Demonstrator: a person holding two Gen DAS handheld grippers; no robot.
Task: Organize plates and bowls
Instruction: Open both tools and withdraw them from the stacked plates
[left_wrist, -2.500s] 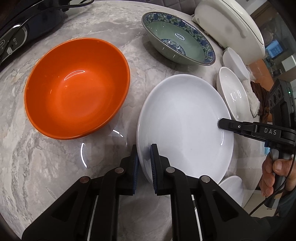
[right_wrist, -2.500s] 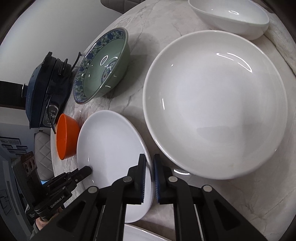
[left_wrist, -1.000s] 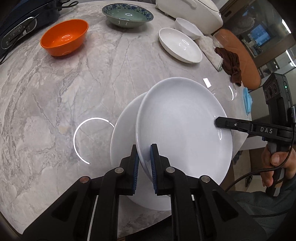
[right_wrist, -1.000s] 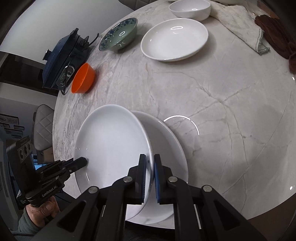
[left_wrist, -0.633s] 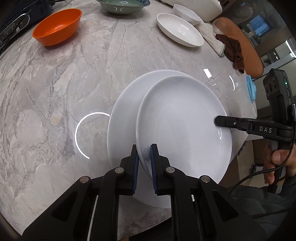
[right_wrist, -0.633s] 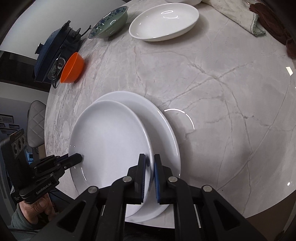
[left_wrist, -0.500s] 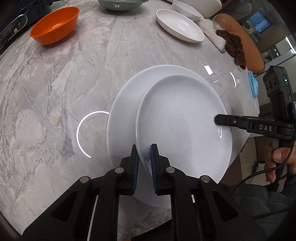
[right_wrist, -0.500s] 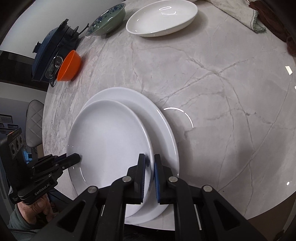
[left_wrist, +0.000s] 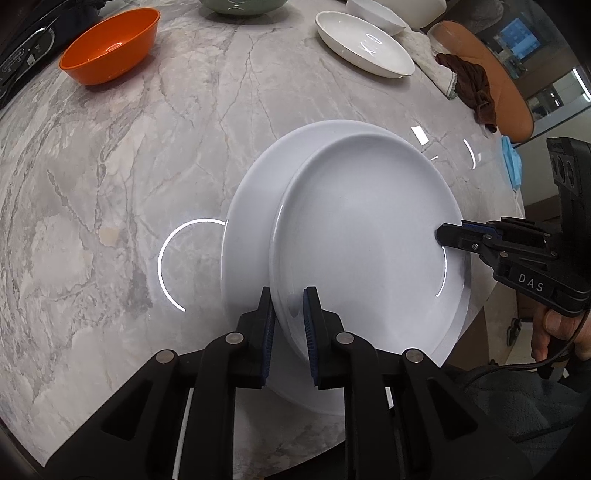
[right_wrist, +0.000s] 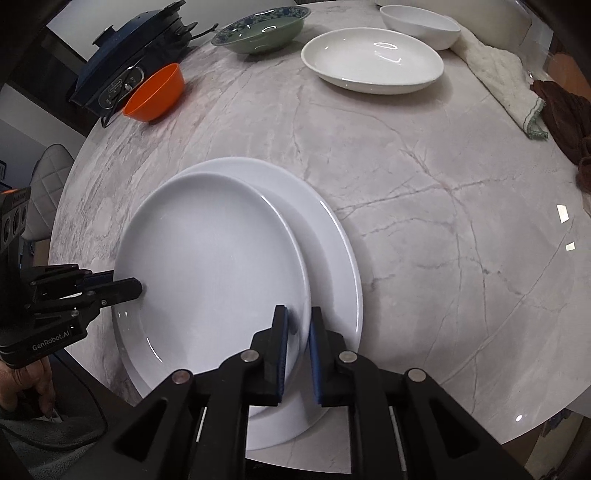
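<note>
A white plate (left_wrist: 362, 240) (right_wrist: 214, 266) lies off-centre on top of a larger white plate (left_wrist: 251, 206) (right_wrist: 325, 229) at the near edge of the marble table (left_wrist: 110, 184). My left gripper (left_wrist: 288, 321) (right_wrist: 136, 286) straddles the upper plate's rim on one side. My right gripper (right_wrist: 297, 332) (left_wrist: 443, 236) straddles the rim on the opposite side. The jaws of both are opening, the rim still between the blue pads with a little slack showing. A hand holds each gripper's handle.
At the far side stand an orange bowl (left_wrist: 110, 48) (right_wrist: 155, 92), a green patterned bowl (right_wrist: 258, 29), a shallow white bowl (left_wrist: 365, 44) (right_wrist: 373, 62) and a small white bowl (right_wrist: 421, 26). A blue appliance (right_wrist: 125, 70) sits far left; a white towel (right_wrist: 498, 74) and brown cloth (right_wrist: 565, 110) lie right.
Both grippers have come down with the upper plate, which now lies on the larger plate. The gap between each pair of pads has widened slightly.
</note>
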